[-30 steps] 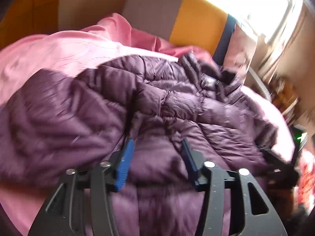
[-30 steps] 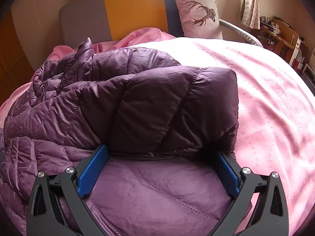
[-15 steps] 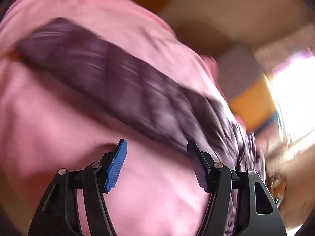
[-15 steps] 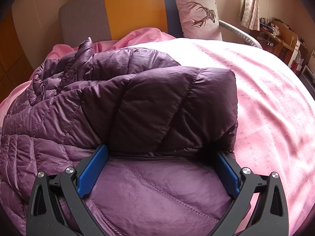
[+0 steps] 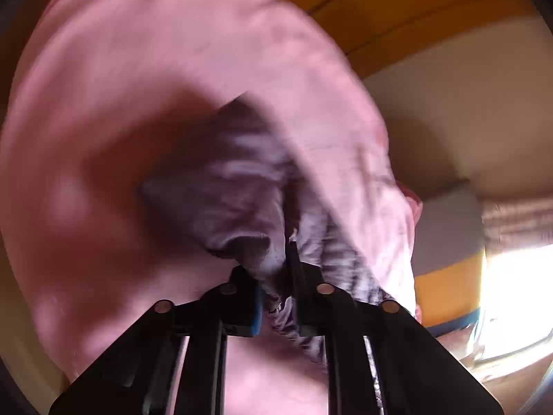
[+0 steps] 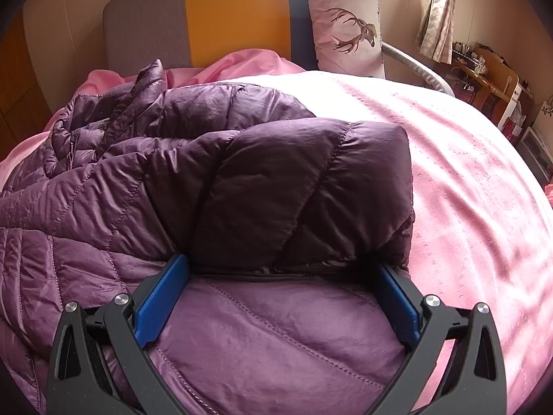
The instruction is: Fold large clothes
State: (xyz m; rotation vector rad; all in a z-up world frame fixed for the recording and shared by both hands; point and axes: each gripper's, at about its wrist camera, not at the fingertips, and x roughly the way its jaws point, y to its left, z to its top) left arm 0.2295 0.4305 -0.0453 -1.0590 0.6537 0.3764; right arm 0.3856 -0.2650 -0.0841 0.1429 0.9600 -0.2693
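Jacket (image 6: 242, 186) lying on the bed (image 6: 466, 190), toward its left; headboard (image 6: 207, 17) and pillow (image 6: 345, 27) standing behind it.

Quilted purple jacket (image 6: 242, 186) in thin cloth with a soft sheen, stitched in puffy panels. Pink bedspread (image 6: 466, 180) in matt woven cloth, faintly textured. Matt black plastic hand-held gripper (image 6: 276, 306) with smooth blue pads (image 6: 160, 299) and shiny metal rivets.
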